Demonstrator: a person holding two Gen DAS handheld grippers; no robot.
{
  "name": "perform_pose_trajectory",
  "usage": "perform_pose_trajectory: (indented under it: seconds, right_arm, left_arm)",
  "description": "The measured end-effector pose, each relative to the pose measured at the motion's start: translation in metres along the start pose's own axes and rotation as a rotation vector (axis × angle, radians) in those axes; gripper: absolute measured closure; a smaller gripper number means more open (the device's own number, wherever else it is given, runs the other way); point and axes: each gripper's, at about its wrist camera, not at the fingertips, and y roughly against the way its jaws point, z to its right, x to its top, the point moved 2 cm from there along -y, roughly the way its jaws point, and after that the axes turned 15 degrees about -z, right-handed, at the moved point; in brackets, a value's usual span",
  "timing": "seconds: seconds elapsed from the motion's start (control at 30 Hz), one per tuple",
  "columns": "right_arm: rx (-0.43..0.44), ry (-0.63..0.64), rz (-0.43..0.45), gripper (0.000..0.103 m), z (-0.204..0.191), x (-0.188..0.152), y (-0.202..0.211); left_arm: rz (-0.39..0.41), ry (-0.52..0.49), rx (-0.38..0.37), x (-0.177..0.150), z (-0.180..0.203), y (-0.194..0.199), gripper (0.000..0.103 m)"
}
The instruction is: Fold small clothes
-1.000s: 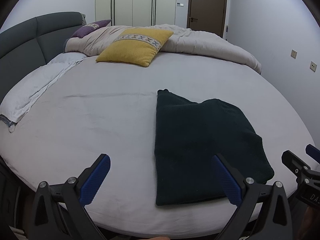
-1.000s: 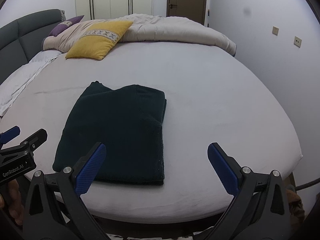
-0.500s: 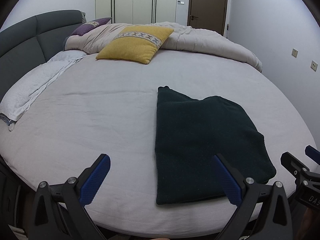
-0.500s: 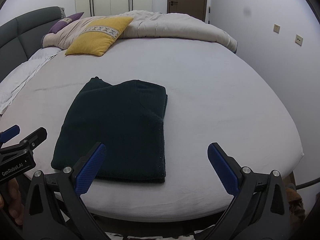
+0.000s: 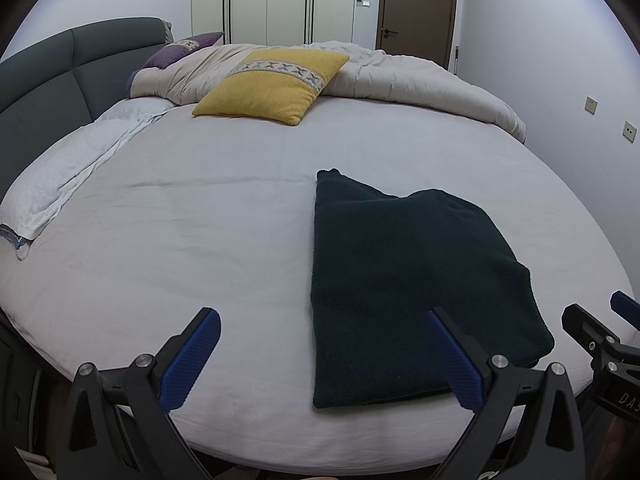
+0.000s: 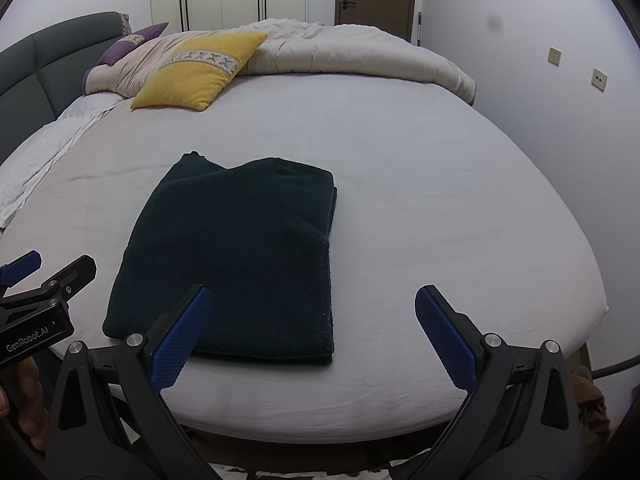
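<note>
The dark green garment (image 5: 412,280) lies folded into a flat rectangle on the bed (image 5: 200,220), near the bed's front edge, just ahead of both my tools. It sits before my left gripper (image 5: 328,354) toward its right finger, and before my right gripper (image 6: 316,332) toward its left finger. Since a second ago the garment has kept its place and shape; my views have only risen slightly, so a little more of the bed's front edge shows. Both grippers have their blue-padded jaws spread wide, holding nothing and touching nothing. A yellow pillow (image 5: 272,84) and a bunched duvet (image 5: 420,80) lie at the far edge.
</note>
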Motion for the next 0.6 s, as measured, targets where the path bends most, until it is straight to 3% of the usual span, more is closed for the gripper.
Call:
perform_pose_trajectory:
  seconds: [0.6]
  right_arm:
    - [-0.001, -0.002, -0.001, 0.000, -0.0033, -0.0006, -0.0005]
  left_arm:
    - [-0.005, 0.000, 0.000, -0.0023, -0.0009, -0.0031, 0.000]
